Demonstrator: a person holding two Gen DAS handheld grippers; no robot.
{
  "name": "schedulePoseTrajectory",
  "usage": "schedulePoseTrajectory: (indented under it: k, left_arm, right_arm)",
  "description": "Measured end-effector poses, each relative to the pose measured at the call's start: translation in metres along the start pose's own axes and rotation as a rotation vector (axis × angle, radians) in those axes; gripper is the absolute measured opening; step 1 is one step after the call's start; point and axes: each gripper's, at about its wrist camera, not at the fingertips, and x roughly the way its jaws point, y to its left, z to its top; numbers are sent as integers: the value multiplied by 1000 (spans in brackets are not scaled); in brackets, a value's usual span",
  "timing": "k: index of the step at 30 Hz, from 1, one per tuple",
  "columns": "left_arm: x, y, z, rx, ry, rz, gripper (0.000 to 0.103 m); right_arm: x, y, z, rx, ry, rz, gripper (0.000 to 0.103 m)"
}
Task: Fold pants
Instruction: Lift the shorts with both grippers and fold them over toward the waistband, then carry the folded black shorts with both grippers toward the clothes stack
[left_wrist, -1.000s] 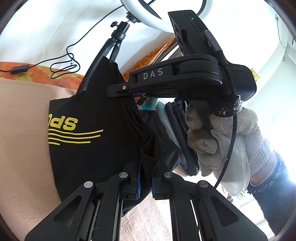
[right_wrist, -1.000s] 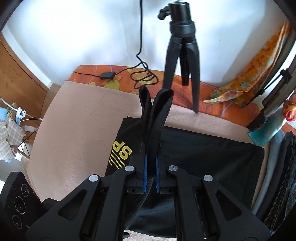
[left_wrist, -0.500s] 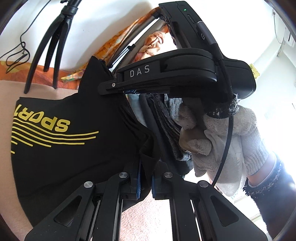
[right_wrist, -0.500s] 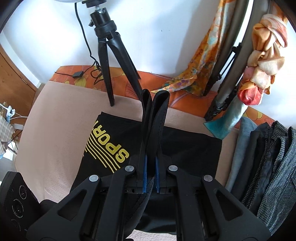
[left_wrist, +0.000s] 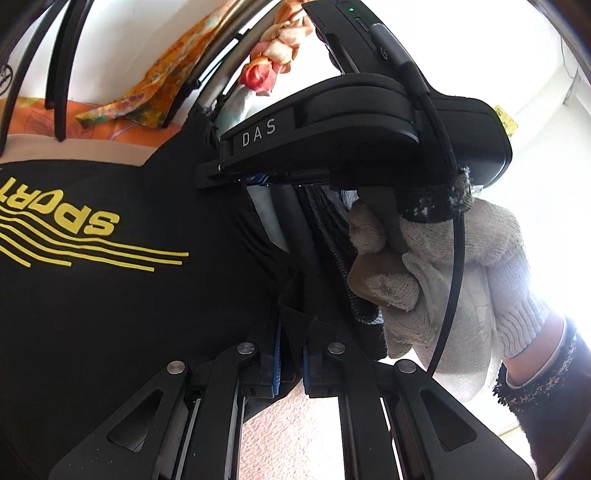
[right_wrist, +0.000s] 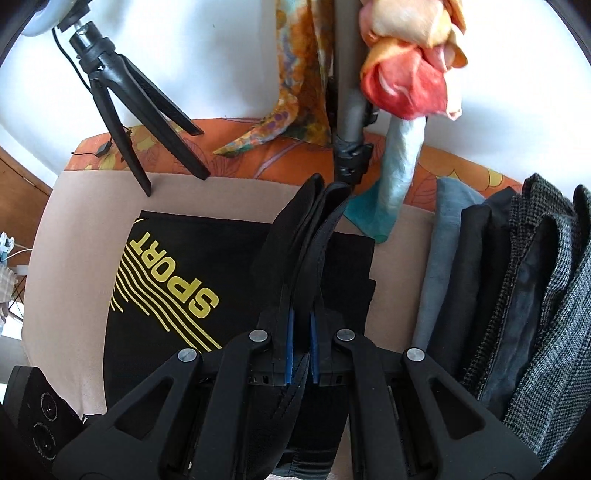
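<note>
Black pants (right_wrist: 236, 266) with a yellow "SPORT" print lie folded on a beige mat (right_wrist: 74, 236). They also fill the left wrist view (left_wrist: 110, 295). My left gripper (left_wrist: 290, 354) is shut on a fold of the black fabric. My right gripper (right_wrist: 301, 332) is shut on a doubled edge of the pants that stands up between its fingers. The right gripper's body, marked DAS, shows in the left wrist view (left_wrist: 332, 147), held by a white-gloved hand (left_wrist: 443, 280).
A black tripod (right_wrist: 129, 110) stands at the back left of the mat. A grey pole (right_wrist: 347, 110) with tied scarves (right_wrist: 406, 66) stands behind. Several folded garments (right_wrist: 517, 295) lie stacked on the right. An orange patterned cloth (right_wrist: 258, 155) runs along the wall.
Both grippers have carried the held fabric to the right; the tripod has slid left in both views, and the stack of garments and the pole have come into view.
</note>
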Motion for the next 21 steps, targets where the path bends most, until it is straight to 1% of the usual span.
schedulePoseTrajectory:
  k: [2, 3, 6, 8, 10, 12, 14, 16, 17, 19, 20, 21]
  left_arm:
    - [3, -9, -1, 18, 20, 16, 8]
    - [4, -11, -2, 29, 30, 21, 16]
    - [5, -20, -4, 60, 56, 38, 19]
    - [4, -28, -6, 88, 62, 45, 22]
    - [-1, -33, -7, 105, 68, 41, 23]
    - [-11, -35, -8, 124, 66, 36, 23]
    - [-22, -36, -9, 138, 59, 40, 24]
    - [-34, -36, -9, 128, 50, 38, 24]
    - [-40, -33, -10, 128, 46, 38, 24]
    - [-55, -22, -11, 121, 35, 62, 29]
    - [-65, -17, -9, 107, 29, 71, 36]
    - [-74, -8, -8, 89, 20, 76, 41]
  right_arm:
    - [4, -2, 0, 11, 5, -2, 8]
    - [6, -2, 1, 17, 12, -4, 8]
    - [9, -1, 2, 18, 19, -52, 8]
    - [7, 2, 4, 13, 16, -86, 14]
    - [2, 5, 4, 0, 1, -139, 31]
    - [-5, 3, 4, -1, -11, -163, 37]
    - [-11, 2, 3, -2, -19, -184, 38]
    - [-17, 0, 1, 0, -28, -204, 38]
    - [-22, -3, 0, 15, -40, -193, 38]
    - [-35, -8, -8, 62, -68, -134, 41]
    - [-41, -9, -13, 75, -83, -118, 44]
    - [-50, -10, -20, 99, -109, -97, 50]
